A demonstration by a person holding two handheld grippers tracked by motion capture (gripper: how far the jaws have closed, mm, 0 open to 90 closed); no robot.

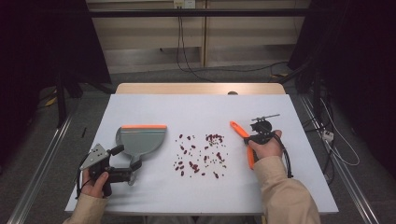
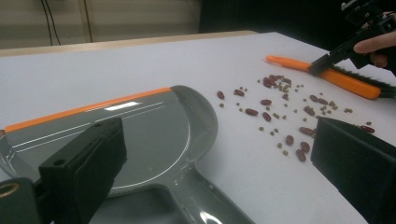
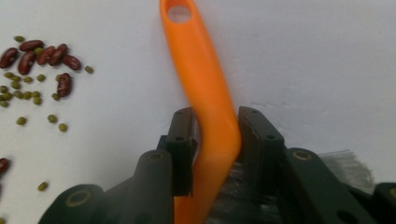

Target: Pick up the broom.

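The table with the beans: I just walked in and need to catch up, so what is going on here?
A person is set to sweep up spilled beans on the white table. The right claw is shut on the handle of the orange brush, which lies flat to the right of the beans. The left claw stands open around the handle of the grey dustpan, which rests to their left. The beans lie scattered between the two tools; none are in the pan.

A white counter [image 1: 154, 196] carries a grey dustpan [image 1: 140, 142] with an orange lip at the left, scattered red and small green beans [image 1: 201, 154] in the middle, and an orange-handled brush [image 1: 243, 135] lying at the right.
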